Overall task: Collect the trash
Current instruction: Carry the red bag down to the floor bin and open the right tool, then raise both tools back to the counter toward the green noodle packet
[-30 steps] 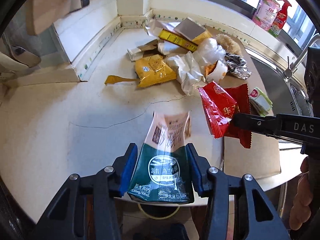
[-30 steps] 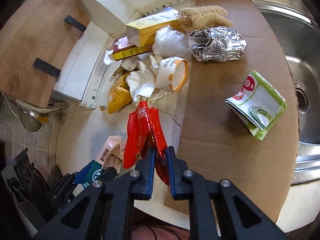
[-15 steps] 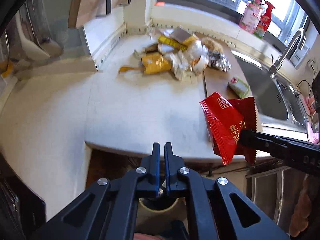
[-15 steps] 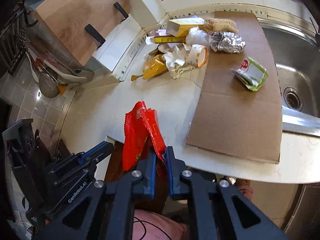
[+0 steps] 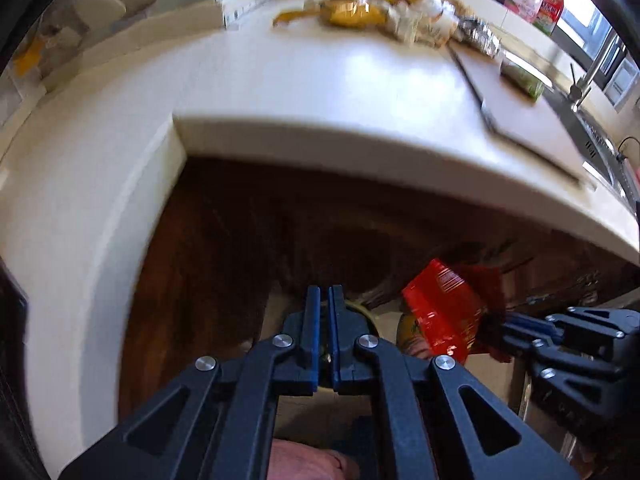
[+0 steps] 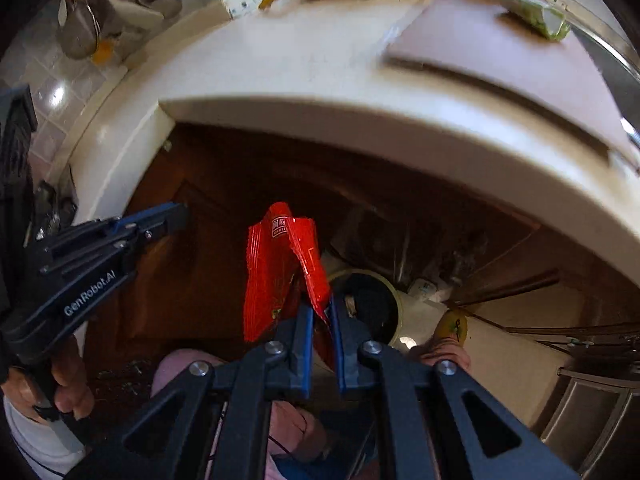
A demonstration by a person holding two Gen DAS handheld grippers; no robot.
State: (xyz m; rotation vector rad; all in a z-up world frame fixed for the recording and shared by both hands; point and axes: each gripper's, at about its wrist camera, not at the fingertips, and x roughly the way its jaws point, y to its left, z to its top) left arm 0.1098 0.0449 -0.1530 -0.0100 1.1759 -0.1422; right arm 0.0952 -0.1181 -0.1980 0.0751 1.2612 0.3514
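While our right tongs (image 6: 320,316) pinch the red wrapper (image 6: 280,264) | light, crinkly, slippery: grip its edge | left tongs (image 5: 324,300) pressed together, empty

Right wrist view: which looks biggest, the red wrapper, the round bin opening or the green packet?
1. Red wrapper, but it is nearest the camera, so unsure.
2. Bin opening.
3. Green packet.

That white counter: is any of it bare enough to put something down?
Yes. The counter is bare from its front edge back to the trash pile, left of the cardboard sheet. The sheet's near end is free too. The back corner is crowded with wrappers.
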